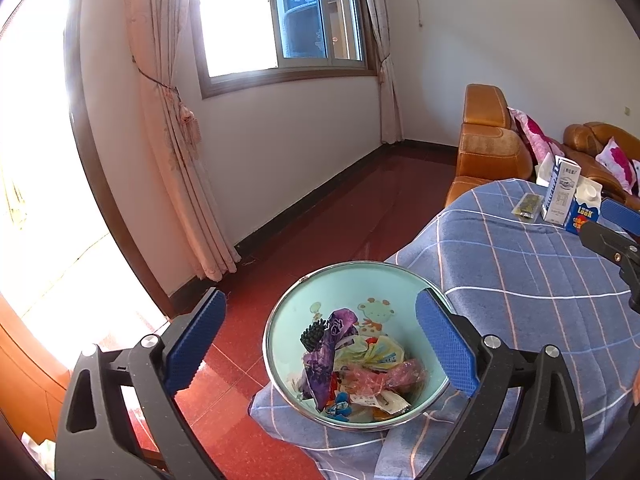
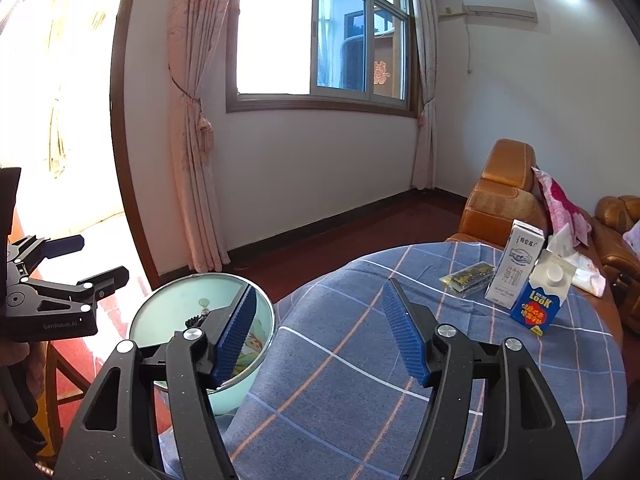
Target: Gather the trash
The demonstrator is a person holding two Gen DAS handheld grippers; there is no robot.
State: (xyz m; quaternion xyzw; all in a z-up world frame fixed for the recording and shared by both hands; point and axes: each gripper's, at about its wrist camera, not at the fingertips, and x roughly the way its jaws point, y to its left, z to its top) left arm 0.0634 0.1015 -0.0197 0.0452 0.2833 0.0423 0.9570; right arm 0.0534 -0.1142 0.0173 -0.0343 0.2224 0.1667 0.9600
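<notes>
A mint-green bin (image 1: 288, 312) holding several crumpled wrappers (image 1: 360, 368) stands beside the table's left edge; it also shows in the right wrist view (image 2: 160, 320). On the blue checked tablecloth (image 2: 340, 360) at the far right stand a white milk carton (image 2: 516, 268) and a blue carton (image 2: 540, 304), with a flat green-gold wrapper (image 2: 468, 278) and crumpled white tissue (image 2: 580, 272) beside them. My left gripper (image 1: 320, 344) is open and empty above the bin. My right gripper (image 2: 320, 336) is open and empty above the tablecloth, short of the cartons.
An orange leather sofa (image 2: 504, 196) with pink cushions stands behind the table. Red floor (image 1: 320, 208) stretches to the wall, window and curtains. A wooden chair (image 2: 60, 376) stands left of the bin. The cartons also show in the left wrist view (image 1: 560, 196).
</notes>
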